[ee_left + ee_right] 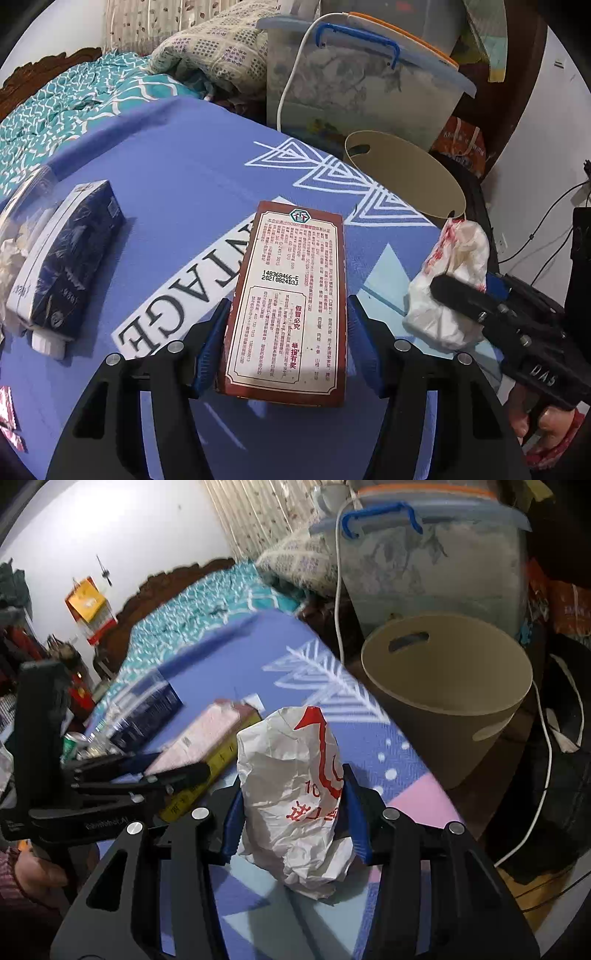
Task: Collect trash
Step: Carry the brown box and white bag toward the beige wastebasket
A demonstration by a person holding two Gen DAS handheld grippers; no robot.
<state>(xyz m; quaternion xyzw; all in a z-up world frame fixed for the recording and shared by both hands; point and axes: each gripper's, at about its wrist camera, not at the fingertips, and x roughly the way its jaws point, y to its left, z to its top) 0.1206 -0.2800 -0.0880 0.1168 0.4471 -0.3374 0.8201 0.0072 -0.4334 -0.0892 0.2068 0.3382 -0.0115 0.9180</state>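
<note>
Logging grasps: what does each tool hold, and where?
Left tool clamps the brown box by its long sides; right tool squeezes the crumpled paper bag mid-body.

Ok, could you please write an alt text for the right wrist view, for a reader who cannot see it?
The right claw grips a crumpled white paper bag with red print above a blue patterned bedspread. An open tan waste bin stands ahead to the right, and the left claw holds a flat printed box on the left.
</note>
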